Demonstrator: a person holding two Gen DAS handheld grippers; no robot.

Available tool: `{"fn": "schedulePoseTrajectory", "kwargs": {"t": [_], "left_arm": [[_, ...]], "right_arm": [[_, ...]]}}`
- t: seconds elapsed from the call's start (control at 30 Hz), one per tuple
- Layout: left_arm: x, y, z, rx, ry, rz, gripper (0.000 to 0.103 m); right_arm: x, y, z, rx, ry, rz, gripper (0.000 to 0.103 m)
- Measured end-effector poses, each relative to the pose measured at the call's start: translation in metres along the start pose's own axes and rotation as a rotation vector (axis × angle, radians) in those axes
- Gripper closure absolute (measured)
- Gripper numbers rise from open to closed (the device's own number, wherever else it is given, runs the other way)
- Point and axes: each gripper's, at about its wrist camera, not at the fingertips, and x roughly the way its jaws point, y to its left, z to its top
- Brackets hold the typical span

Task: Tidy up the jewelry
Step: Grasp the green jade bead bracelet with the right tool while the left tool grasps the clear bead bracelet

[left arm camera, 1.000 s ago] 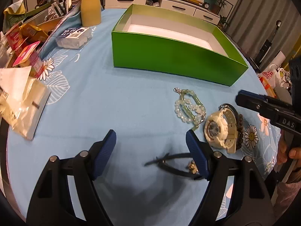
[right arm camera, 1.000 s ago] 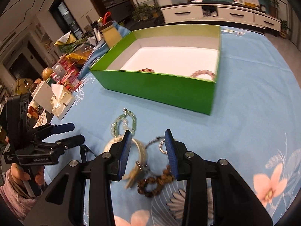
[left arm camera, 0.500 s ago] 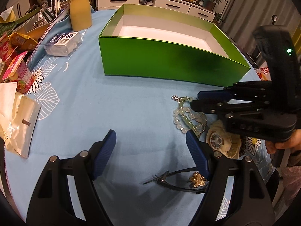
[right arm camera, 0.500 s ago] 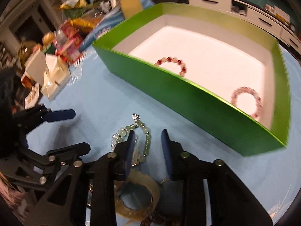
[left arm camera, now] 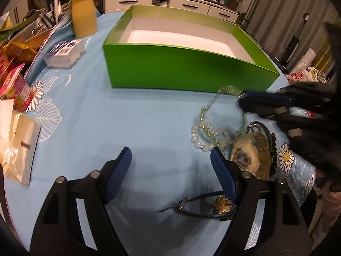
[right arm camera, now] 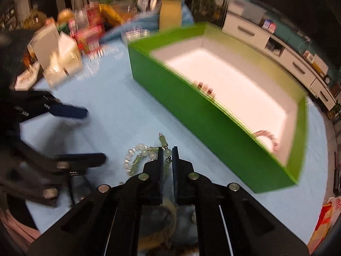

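Observation:
A pale green bead necklace (left arm camera: 204, 132) lies on the blue tablecloth, and one strand of it is pulled up toward the green box (left arm camera: 187, 68). My right gripper (right arm camera: 167, 149) has its jaws closing tight on that strand (right arm camera: 136, 155), a bead pinched between the pads; in the left wrist view it (left arm camera: 242, 101) enters from the right. My left gripper (left arm camera: 170, 151) hovers open over bare cloth, holding nothing. Beside it lie a cream watch (left arm camera: 249, 151), a dark bead bracelet (left arm camera: 273, 149) and a black hair clip with a gold flower (left arm camera: 221, 204). A red bracelet (right arm camera: 204, 86) and a pink bracelet (right arm camera: 268, 136) lie in the box (right arm camera: 191, 111).
A yellow container (left arm camera: 84, 19), a clear plastic case (left arm camera: 64, 53) and snack packets (left arm camera: 17, 140) crowd the table's left side. A tissue box (right arm camera: 61, 59) stands near them. A person's hand (left arm camera: 328, 192) is at the right edge.
My right gripper rolled, slid over the green necklace and went from open to shut on a strand, pulling it toward the box. The left gripper stayed open in place.

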Motion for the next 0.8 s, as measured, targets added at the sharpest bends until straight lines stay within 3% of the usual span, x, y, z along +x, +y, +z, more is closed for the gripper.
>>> {"fn": "schedulePoseTrajectory", "kwargs": {"t": [0.2,0.37,0.43,0.67,0.8], "left_arm": [[0.014,-0.02,0.014,0.057,0.001,0.011,0.027],[0.031,-0.038,0.023,0.134,0.017,0.062,0.042],[0.042,-0.045,0.024,0.167,0.044,0.071,0.055],[0.044,-0.047,0.026,0.177,0.041,0.06,0.062],[0.044,-0.046,0.027,0.15,0.041,0.085,0.077]], "right_arm": [[-0.061,-0.019,-0.006,0.113,-0.166,0.031,0.096],[-0.075,-0.033,-0.017,0.196,-0.217,0.038,0.096],[-0.071,-0.032,-0.019,0.229,-0.232,0.045,0.096],[-0.083,-0.038,-0.038,0.351,-0.32,0.075,0.096],[-0.089,-0.042,-0.043,0.38,-0.358,0.088,0.096]]}}
